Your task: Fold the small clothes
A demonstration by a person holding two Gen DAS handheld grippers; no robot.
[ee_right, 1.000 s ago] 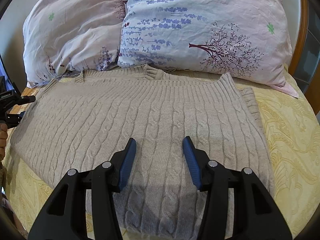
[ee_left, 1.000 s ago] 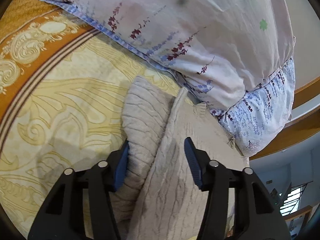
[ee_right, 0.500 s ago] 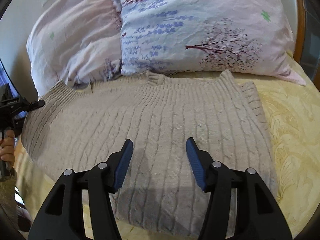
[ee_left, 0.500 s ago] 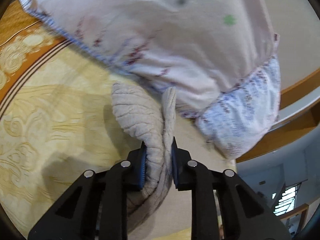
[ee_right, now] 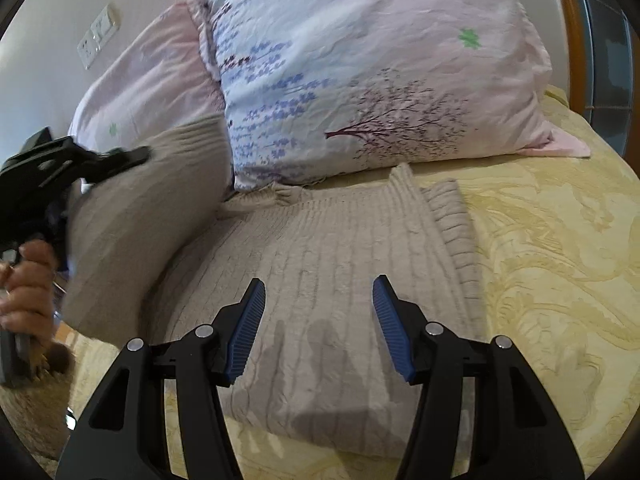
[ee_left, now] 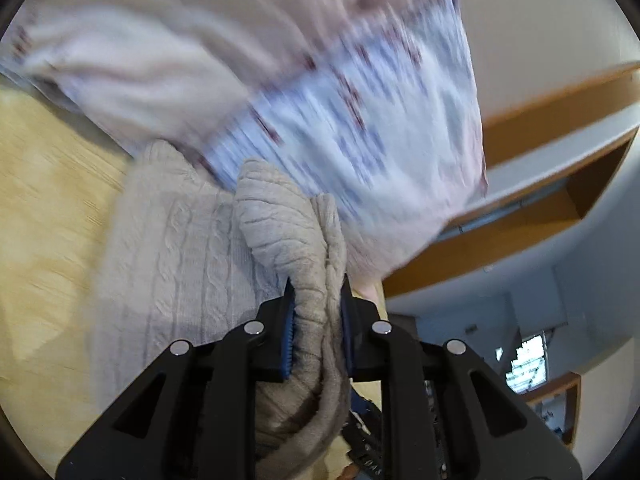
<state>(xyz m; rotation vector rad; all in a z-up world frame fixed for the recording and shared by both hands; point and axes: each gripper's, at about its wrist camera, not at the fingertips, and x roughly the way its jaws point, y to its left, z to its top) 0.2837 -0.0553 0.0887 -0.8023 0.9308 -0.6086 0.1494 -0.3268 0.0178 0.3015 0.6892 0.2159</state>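
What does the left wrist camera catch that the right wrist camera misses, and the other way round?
Only the left wrist view shows the left gripper from behind, its blue pads clamped on a bunched fold of the sweater, plus a window in a far room.

Only the right wrist view shows the open right gripper above the sweater's flat part, the hand holding the other tool, and a wall socket.

Both show the beige cable-knit sweater, the flowered pillows and the yellow bedspread.
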